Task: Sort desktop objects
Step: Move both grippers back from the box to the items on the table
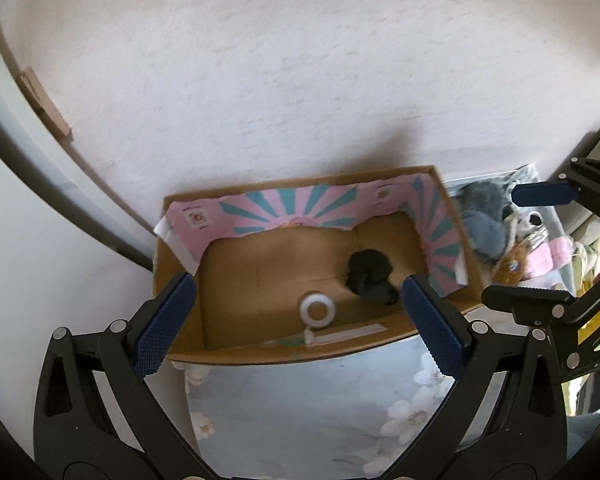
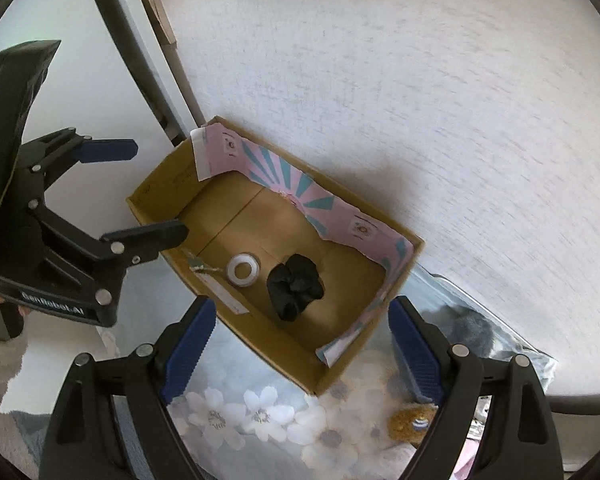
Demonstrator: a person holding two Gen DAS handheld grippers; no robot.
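Hovering left gripper (image 1: 300, 320), jaws spread, box rim (image 1: 292, 354) below.

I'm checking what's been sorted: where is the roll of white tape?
The white tape roll lies on the floor of the cardboard box, near its front wall, just left of the black scrunchie.
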